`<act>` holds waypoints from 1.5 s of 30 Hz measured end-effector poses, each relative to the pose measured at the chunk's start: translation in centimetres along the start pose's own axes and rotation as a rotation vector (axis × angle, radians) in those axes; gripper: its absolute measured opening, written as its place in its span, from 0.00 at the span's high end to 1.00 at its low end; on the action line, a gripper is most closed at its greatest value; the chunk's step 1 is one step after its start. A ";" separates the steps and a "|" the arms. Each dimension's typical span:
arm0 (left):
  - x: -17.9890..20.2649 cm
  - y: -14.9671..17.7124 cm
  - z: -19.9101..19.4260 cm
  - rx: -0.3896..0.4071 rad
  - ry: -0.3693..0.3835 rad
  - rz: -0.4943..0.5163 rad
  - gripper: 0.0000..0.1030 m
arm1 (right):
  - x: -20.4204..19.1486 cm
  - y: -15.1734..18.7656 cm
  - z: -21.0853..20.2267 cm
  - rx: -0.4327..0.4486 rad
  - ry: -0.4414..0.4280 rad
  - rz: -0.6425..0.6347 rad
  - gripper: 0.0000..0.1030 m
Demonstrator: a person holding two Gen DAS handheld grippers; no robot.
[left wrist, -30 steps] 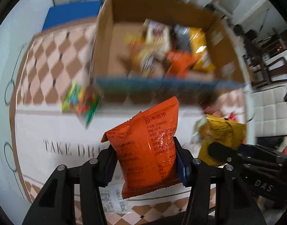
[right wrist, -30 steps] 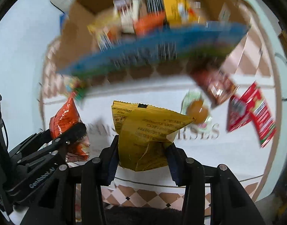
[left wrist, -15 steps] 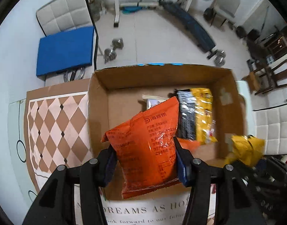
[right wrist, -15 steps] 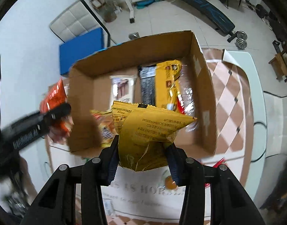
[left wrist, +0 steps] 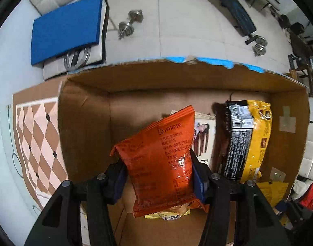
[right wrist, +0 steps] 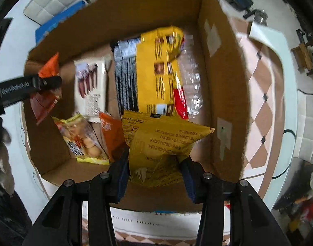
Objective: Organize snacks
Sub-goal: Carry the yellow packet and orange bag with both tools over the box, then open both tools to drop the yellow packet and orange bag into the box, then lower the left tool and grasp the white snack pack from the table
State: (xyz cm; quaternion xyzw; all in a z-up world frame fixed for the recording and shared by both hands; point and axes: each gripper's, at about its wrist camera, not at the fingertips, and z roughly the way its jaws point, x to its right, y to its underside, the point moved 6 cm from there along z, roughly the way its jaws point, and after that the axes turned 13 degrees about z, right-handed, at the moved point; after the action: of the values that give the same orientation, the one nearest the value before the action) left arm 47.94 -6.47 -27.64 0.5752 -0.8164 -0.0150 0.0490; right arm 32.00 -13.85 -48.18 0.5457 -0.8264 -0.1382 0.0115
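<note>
An orange snack bag (left wrist: pixel 162 160) is clamped in the left gripper (left wrist: pixel 159 176) above the cardboard box (left wrist: pixel 84 123), not yet dropped. Several packets are already stowed there, among them a white chocolate-stick box (right wrist: pixel 90 88) and a large yellow bag (right wrist: pixel 160 69). A yellow snack bag (right wrist: pixel 162 143) is gripped by the right gripper (right wrist: pixel 156 176) over the box's right side. Both releases appear to remain.

Left claw (left wrist: pixel 159 181) grips an orange snack bag (left wrist: pixel 162 157) — above the cardboard box (left wrist: pixel 84 127).

I see glossy crinkled foil on the orange packet (left wrist: pixel 162 160) and yellow packet (right wrist: pixel 162 143); matt brown corrugated cardboard box (left wrist: pixel 84 127); matt black plastic gripper fingers (left wrist: pixel 115 178).
</note>
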 end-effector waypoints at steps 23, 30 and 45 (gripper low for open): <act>2.1 6.6 -5.2 0.210 0.011 -0.004 0.17 | 0.3 0.4 -3.3 0.131 0.007 -0.018 0.07; 2.6 11.4 -7.8 0.339 -0.061 -0.017 0.17 | 0.5 3.0 -5.8 0.238 0.007 -0.048 0.07; 4.1 19.1 -13.9 0.544 -0.171 -0.032 0.17 | 1.0 11.1 -11.8 0.457 0.007 -0.110 0.07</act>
State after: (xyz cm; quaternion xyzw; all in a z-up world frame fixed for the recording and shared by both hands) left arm 30.00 -3.43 -11.99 0.5768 -0.7824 0.1555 -0.1762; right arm 23.59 -13.24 -34.27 0.5788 -0.8053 0.0540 -0.1170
